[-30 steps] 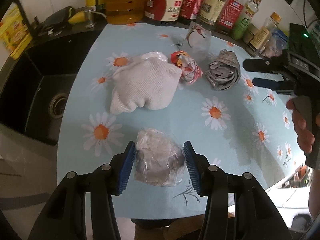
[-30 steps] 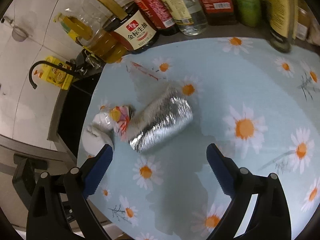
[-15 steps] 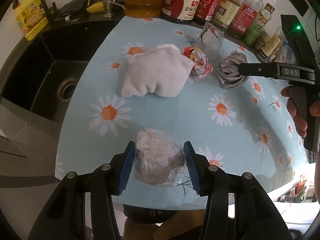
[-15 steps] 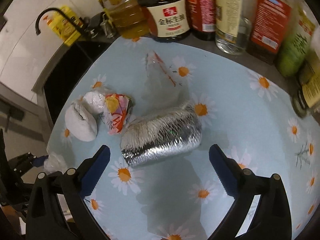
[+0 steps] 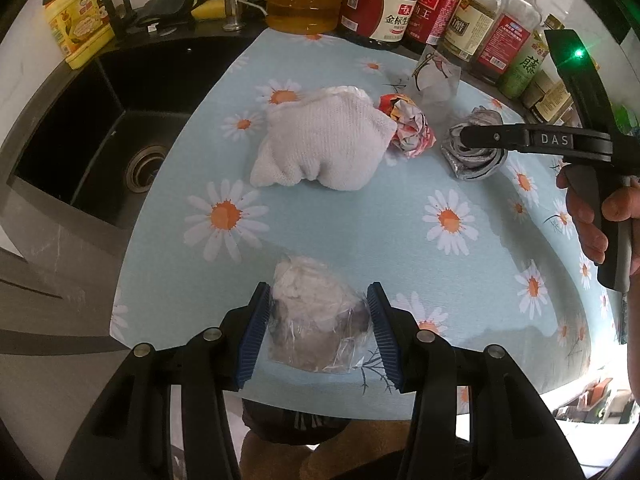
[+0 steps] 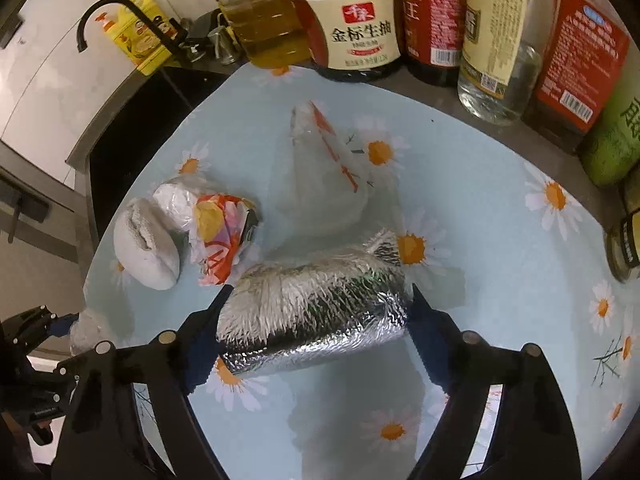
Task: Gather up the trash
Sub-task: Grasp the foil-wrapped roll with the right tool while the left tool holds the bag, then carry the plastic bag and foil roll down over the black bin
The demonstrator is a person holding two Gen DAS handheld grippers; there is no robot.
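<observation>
The left gripper (image 5: 316,330) has its blue-padded jaws pinching a crumpled clear plastic bag of greyish-white waste (image 5: 314,320) at the near edge of the table (image 5: 352,240), which is covered in a light blue cloth printed with white and orange daisies. The bag sits between both pads and touches each of them.

The right gripper (image 6: 316,334) has its jaws spread wide on either side of a crumpled silver foil roll (image 6: 316,312) lying on its side towards the right of the table. The pads stand right at the two ends of the roll; whether they actually press on it cannot be told. In the left wrist view the right gripper's black body crosses in front of that roll, held by a hand (image 5: 596,216) at the right edge.

Just left of the foil roll lies a scrunched red, orange and white printed wrapper (image 6: 222,236), touching a white knitted cloth bundle (image 5: 320,144) near the middle of the table. Behind the wrapper, towards the far edge, is a clear plastic bag with red print (image 6: 324,164).

A row of sauce and oil bottles (image 6: 360,20) lines the far edge. Off the table's left edge is a black sink (image 5: 92,128) with a black tap (image 6: 116,12) and a yellow bottle of dish soap (image 5: 78,26) behind it.
</observation>
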